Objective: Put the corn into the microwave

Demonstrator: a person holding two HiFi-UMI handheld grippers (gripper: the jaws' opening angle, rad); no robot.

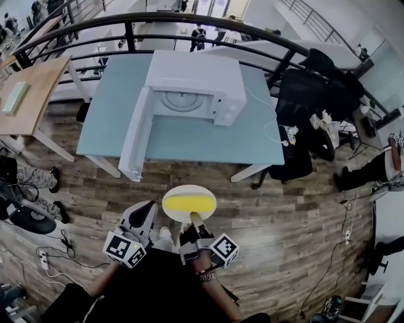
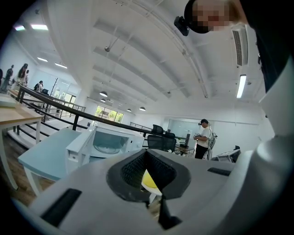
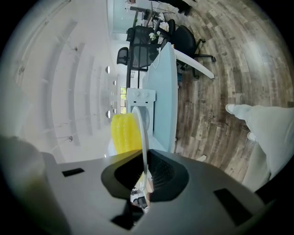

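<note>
A yellow corn cob point(image 1: 188, 203) lies on a small white plate point(image 1: 177, 192), held out over the wooden floor in front of the table. My right gripper point(image 1: 193, 218) is shut on the plate's near rim. In the right gripper view the plate point(image 3: 143, 133) stands edge-on between the jaws, with the corn point(image 3: 123, 133) on its left side. My left gripper point(image 1: 150, 207) hangs just left of the plate, shut and holding nothing. Over its jaws point(image 2: 148, 158) a bit of the corn point(image 2: 148, 178) shows. The white microwave point(image 1: 196, 82) sits on the light blue table point(image 1: 208, 139), its door point(image 1: 140, 135) swung open to the left.
Black office chairs point(image 1: 309, 94) and a white cable stand to the right of the table. A wooden desk point(image 1: 31, 94) is at the left, a dark railing point(image 1: 189, 19) behind. Cables and a power strip point(image 1: 44, 258) lie on the floor at lower left. A person point(image 2: 203, 137) stands far off.
</note>
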